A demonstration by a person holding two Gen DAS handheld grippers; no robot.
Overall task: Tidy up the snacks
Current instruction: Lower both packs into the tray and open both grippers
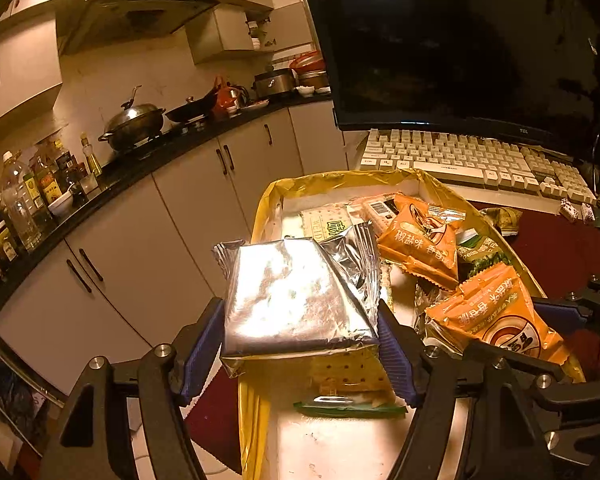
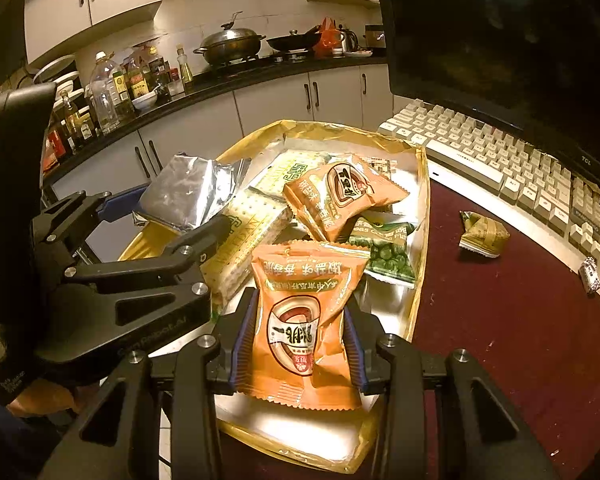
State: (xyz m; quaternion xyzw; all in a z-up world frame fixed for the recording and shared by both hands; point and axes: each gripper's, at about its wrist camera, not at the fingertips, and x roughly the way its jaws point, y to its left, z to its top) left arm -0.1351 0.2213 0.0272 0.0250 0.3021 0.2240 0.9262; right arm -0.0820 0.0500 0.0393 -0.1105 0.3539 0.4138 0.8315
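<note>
My left gripper (image 1: 300, 312) is shut on a silver foil cracker pack (image 1: 295, 300), with its blue pads pressed on both sides. It holds the pack above the near left end of a gold-lined white box (image 1: 269, 200). My right gripper (image 2: 300, 304) is shut on an orange snack packet (image 2: 300, 320) and holds it upright over the near end of the box (image 2: 422, 200). Inside the box lie another orange packet (image 2: 340, 196), a green pea packet (image 2: 388, 248) and long cracker packs (image 2: 251, 232). The silver pack (image 2: 191, 192) also shows in the right wrist view, at the left.
A white keyboard (image 2: 500, 168) and a dark monitor (image 2: 500, 40) stand behind and to the right of the box. A small green-gold wrapped packet (image 2: 482, 234) and little wrapped candies (image 2: 590, 276) lie on the dark red tabletop. Kitchen cabinets and a cluttered counter (image 1: 139, 168) run along the left.
</note>
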